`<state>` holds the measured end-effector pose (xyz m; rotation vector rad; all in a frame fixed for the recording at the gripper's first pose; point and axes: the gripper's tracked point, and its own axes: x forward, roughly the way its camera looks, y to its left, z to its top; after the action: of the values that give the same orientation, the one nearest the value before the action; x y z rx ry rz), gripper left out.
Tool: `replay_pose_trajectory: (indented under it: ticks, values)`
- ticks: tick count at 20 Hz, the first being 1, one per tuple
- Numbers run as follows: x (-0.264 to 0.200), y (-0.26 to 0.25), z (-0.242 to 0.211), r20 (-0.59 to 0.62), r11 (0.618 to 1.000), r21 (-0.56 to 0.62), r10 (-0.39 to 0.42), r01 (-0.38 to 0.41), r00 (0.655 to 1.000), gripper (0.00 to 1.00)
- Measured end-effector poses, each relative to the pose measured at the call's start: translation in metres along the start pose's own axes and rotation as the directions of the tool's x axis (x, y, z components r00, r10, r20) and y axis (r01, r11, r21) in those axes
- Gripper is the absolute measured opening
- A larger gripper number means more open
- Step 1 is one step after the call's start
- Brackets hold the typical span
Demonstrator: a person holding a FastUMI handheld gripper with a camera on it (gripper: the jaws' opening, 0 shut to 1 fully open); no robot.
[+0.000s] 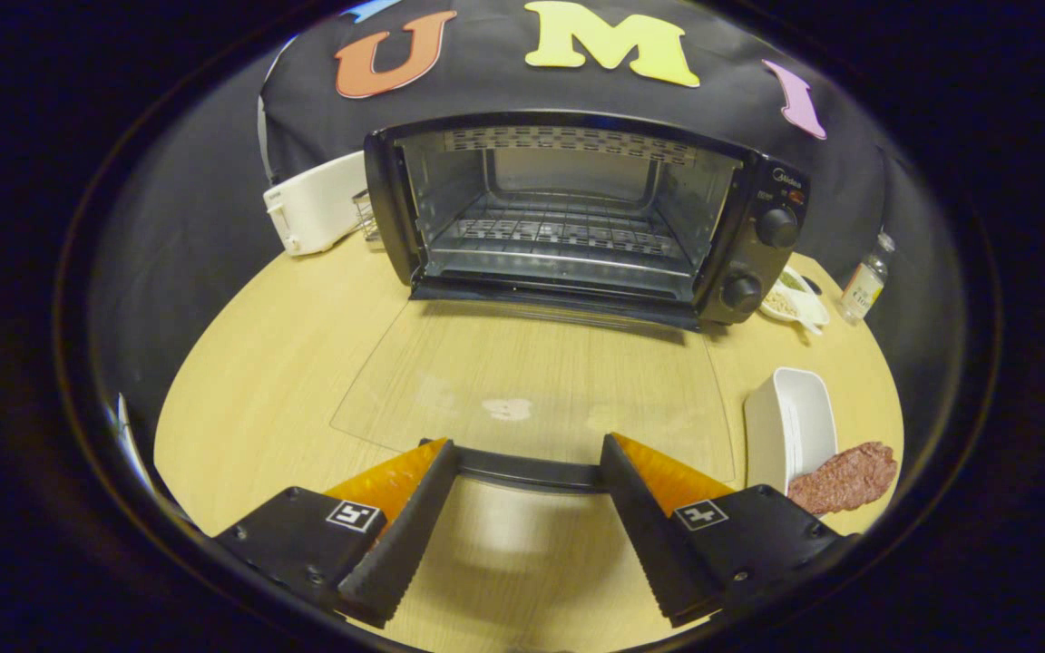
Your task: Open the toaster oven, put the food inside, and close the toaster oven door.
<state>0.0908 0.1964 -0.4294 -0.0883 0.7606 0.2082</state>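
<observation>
The toaster oven [577, 213] stands at upper centre, its glass door [532, 381] folded flat onto the wooden table [268, 381]. The gripper [529, 458] fingers are spread wide, straddling the door handle [527, 470] without clamping it. The meat slice [844, 478] lies at lower right, beside a white dish [790, 426].

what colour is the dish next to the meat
White, seen in the gripper view: the dish beside the meat.

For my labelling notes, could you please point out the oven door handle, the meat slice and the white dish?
Door handle [527, 470], gripper view, bar's middle.
Meat slice [849, 478], gripper view, its centre.
White dish [790, 426], gripper view, inner floor.
</observation>
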Motion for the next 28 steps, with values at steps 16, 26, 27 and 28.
replay_pose_trajectory:
  ticks: [16,26,27,28]
  values:
    - [-0.074,-0.213,0.033,0.101,0.996,-0.09,0.027,-0.018,0.995,1.0]
    - [-0.076,-0.258,-0.035,-0.062,0.952,0.193,0.253,-0.237,0.966,0.94]
    - [-0.076,-0.256,-0.038,-0.064,0.939,0.223,0.283,-0.262,0.957,0.89]
    - [-0.076,-0.253,-0.042,-0.068,0.924,0.255,0.31,-0.284,0.948,0.84]
